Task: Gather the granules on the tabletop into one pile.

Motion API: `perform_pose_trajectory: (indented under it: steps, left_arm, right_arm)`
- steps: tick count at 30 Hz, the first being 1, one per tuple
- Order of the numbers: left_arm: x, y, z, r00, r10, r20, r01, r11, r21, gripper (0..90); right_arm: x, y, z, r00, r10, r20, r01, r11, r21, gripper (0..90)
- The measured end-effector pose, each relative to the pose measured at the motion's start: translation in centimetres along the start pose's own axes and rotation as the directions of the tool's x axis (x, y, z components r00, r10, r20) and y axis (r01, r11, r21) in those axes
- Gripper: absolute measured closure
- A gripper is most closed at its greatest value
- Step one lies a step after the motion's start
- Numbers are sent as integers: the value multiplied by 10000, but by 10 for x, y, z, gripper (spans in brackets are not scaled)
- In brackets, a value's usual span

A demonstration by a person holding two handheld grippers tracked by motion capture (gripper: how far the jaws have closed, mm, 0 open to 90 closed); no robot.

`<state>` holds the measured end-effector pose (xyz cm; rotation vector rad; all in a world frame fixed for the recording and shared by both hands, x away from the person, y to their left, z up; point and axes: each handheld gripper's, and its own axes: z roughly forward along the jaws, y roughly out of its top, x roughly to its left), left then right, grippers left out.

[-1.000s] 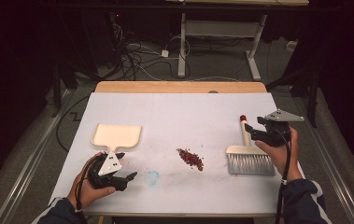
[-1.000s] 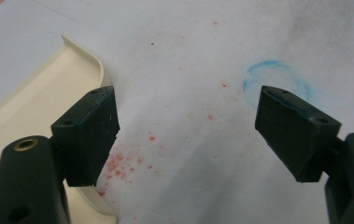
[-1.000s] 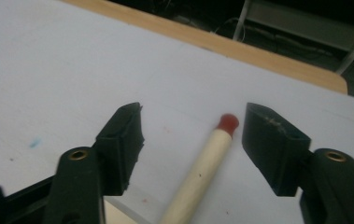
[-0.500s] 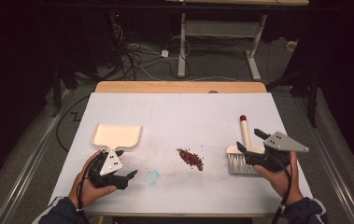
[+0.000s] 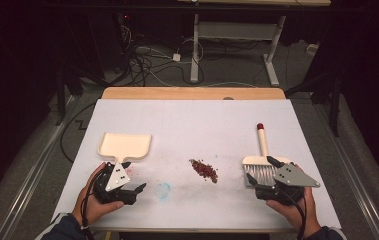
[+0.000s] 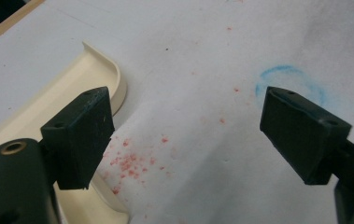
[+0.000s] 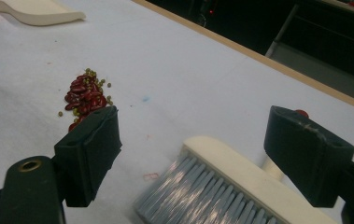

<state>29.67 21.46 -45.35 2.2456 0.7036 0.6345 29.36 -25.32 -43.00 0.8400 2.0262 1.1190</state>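
Observation:
A cream dustpan (image 5: 125,146) lies at the left of the white table; its rim (image 6: 48,107) runs beside my left jaw. My left gripper (image 5: 136,177) (image 6: 186,135) is open over bare cloth, its jaws having just opened wider, with nothing between them. A small pile of red and green beans (image 5: 204,170) (image 7: 85,95) sits mid-table. A brush (image 5: 261,159) with grey bristles and a red-tipped cream handle lies at the right. My right gripper (image 5: 260,170) (image 7: 191,154) hovers open over the brush head (image 7: 230,191). Its jaws have just been opening and do not press on the brush.
A blue ring mark (image 5: 163,190) (image 6: 289,81) and pink stains (image 6: 128,161) mark the cloth near the left gripper. The table's wooden far edge (image 5: 192,93) borders a dark floor with cables and desk legs. Bare cloth (image 5: 202,125) lies beyond the beans.
My right gripper has come from beside the brush's handle toward the near edge, to the brush head, and its jaws stand wider. The brush, dustpan, beans and left hand kept their places.

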Motion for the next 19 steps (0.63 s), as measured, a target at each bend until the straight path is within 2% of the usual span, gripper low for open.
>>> perform_pose_trajectory:
  steps: [10,19]
  left_arm:
    - [0,1,1,10000,13,5,-13,10000,20,169]
    - [1,4,5,10000,25,36,-25,10000,89,169]
  right_arm:
    - [0,0,-1,10000,-11,38,12,10000,-91,195]
    - [1,0,0,9997,-251,67,251,9997,-17,195]
